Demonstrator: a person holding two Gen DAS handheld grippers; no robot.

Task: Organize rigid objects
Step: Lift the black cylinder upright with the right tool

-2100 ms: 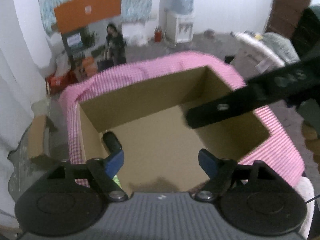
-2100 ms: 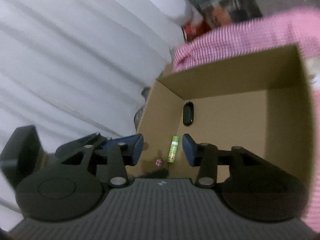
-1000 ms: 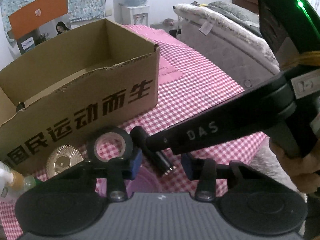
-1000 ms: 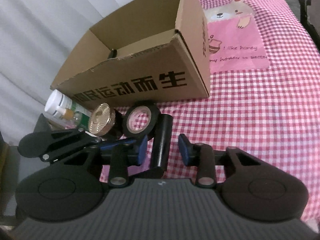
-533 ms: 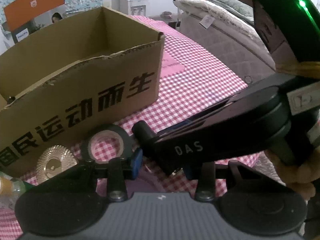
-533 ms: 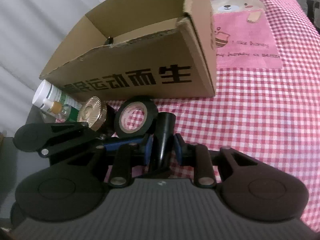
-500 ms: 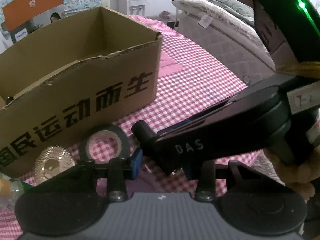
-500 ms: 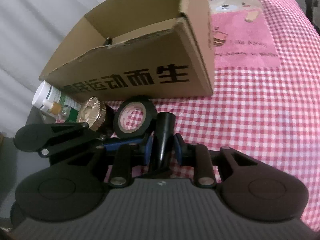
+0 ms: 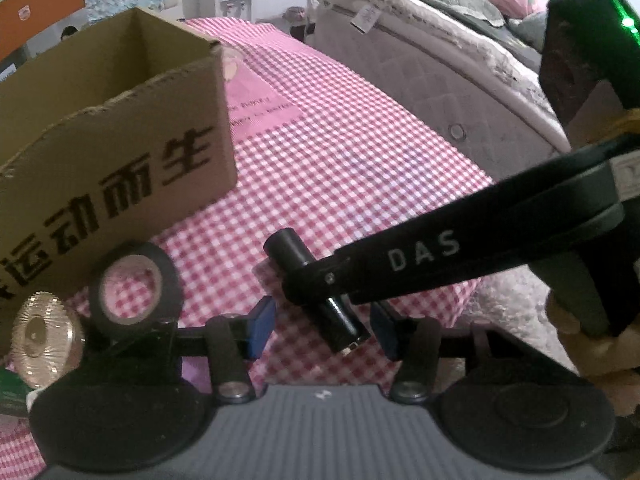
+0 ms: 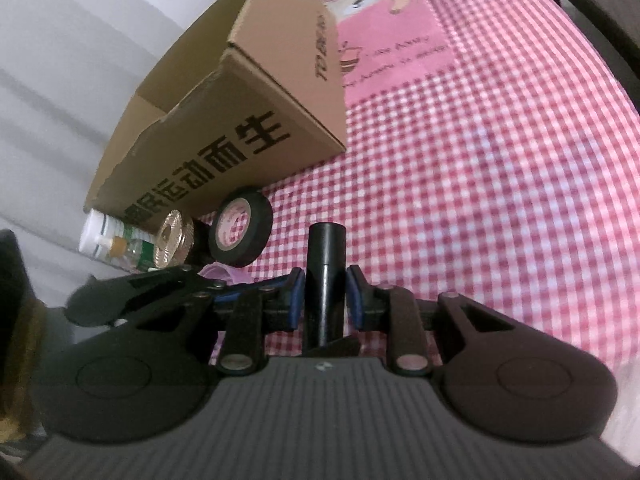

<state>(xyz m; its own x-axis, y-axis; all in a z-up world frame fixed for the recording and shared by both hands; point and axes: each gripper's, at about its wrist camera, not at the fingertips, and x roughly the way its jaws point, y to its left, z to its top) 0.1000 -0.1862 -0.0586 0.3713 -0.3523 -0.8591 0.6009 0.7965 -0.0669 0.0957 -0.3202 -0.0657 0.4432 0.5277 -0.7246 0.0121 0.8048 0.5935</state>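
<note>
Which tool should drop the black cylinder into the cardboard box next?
Right. The right tool is already clamped on the black cylinder; the left tool is open and empty, below the cardboard box.

From my left wrist camera I am seeing the right gripper (image 9: 316, 280) clamping a black cylinder (image 9: 316, 288) above the checked tablecloth (image 9: 360, 160). My left gripper (image 9: 322, 330) is sitting with jaws apart beneath it. A tape roll (image 9: 134, 288) and brass disc (image 9: 44, 340) are leaning beside the cardboard box (image 9: 120, 152).
</note>
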